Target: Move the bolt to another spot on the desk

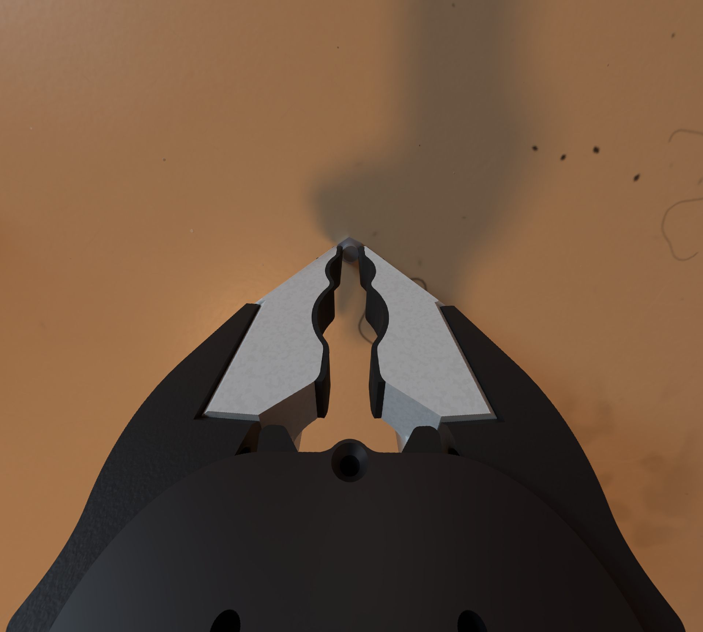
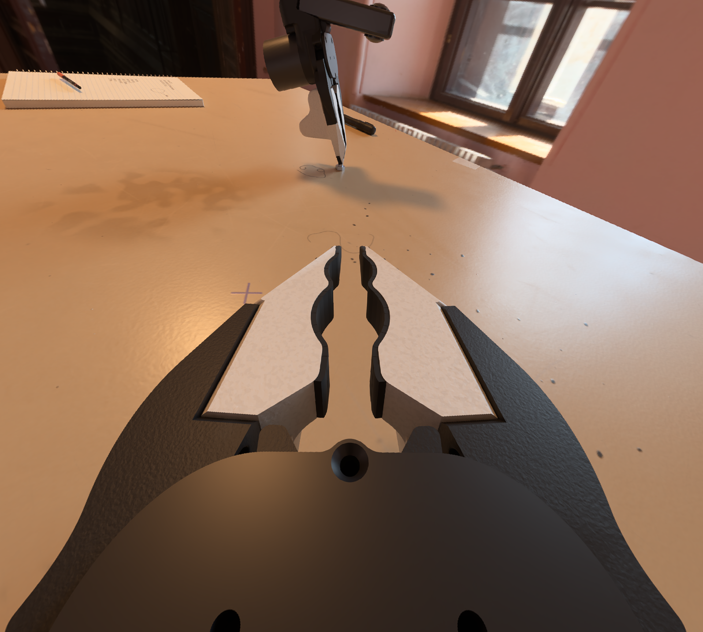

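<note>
The bolt [image 1: 349, 251] is small and grey, and stands on the tan desk [image 1: 190, 119]. My left gripper [image 1: 350, 251] points steeply down at the desk, and its fingertips are closed on the bolt from both sides. In the right wrist view the left gripper [image 2: 339, 159] stands far ahead with the bolt [image 2: 339, 167] at its tips, touching the desk surface [image 2: 152, 271]. My right gripper [image 2: 349, 251] hovers low over the desk, its jaws drawn together to a narrow slit with nothing between them.
A spiral notepad [image 2: 102, 91] with a red-tipped pen [image 2: 69, 80] on it lies at the far left. A black marker [image 2: 361, 125] lies behind the left gripper near the desk's far edge. Ink dots and scribbles mark the desk. A window [image 2: 532, 36] is beyond on the right.
</note>
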Tool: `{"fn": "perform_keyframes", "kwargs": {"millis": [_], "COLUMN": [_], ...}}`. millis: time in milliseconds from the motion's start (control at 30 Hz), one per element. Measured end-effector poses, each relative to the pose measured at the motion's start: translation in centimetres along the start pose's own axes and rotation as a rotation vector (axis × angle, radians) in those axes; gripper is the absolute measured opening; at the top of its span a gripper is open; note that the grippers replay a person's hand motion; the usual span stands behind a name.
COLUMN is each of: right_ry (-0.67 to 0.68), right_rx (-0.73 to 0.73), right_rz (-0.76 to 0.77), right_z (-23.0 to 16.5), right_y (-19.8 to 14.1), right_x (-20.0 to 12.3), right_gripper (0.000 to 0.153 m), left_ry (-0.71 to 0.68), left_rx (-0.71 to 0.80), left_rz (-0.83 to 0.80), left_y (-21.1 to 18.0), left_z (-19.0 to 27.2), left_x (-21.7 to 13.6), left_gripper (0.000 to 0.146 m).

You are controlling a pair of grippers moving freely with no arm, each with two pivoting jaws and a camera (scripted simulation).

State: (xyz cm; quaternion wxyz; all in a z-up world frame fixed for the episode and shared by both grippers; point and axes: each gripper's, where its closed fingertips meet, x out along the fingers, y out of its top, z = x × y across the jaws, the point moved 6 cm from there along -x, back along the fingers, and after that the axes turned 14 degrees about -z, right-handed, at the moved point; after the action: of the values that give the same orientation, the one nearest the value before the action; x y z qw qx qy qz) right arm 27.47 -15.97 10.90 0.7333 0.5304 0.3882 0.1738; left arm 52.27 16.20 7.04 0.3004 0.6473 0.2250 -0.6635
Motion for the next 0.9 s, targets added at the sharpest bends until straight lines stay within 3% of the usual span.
{"fn": "perform_keyframes", "kwargs": {"millis": [167,300,467,667,900], "right_ry": [-0.004,-0.009,-0.005,-0.018,-0.037], "right_rx": [-0.003,-0.005,-0.003,-0.011,-0.005], "right_rz": [-0.002,0.002,0.006,-0.013,-0.039], "right_z": [0.1,0.1,0.0,0.1,0.2], "right_y": [0.0,0.0,0.1,-0.3,-0.7], "right_x": [0.0,-0.1,-0.1,0.2,0.7], "right_gripper": [0.009,0.009,0.009,0.009,0.009], "left_ry": [0.086,0.151,0.073,-0.055,-0.093], "left_rx": [0.068,0.122,0.334,0.552,0.595], "left_rz": [-0.020,0.059,0.174,0.228,0.231], "left_y": [-0.3,-0.2,-0.6,-3.5,-3.7], "left_z": [0.2,1.4,9.9,20.8,24.0], "left_x": [-0.1,-2.7,-6.0,-2.7,0.2], "left_gripper": [0.008,0.008,0.008,0.008,0.008]}}
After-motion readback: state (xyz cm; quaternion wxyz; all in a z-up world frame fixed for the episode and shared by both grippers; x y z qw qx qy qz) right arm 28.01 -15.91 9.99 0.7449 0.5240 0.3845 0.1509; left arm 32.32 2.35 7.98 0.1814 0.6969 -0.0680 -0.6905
